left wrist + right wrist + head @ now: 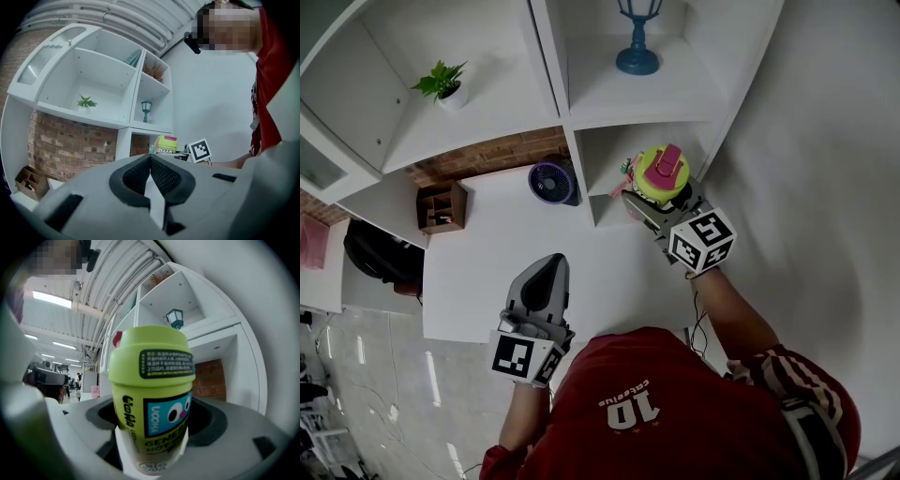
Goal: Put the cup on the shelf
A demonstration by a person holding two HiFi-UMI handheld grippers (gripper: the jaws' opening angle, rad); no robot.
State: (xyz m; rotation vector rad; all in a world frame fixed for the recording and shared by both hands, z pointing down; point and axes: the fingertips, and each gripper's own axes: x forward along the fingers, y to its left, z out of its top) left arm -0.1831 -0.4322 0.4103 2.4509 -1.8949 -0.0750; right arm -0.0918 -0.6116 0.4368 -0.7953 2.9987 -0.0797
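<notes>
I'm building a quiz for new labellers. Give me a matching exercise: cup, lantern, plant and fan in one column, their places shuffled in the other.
Things:
1. cup
2. lantern
3. plant
4. fan

Places:
A. on the desk
B. on the left shelf
C. in the right gripper
D. on the right shelf

Pairs: 1-C, 2-D, 3-B, 4-A.
</notes>
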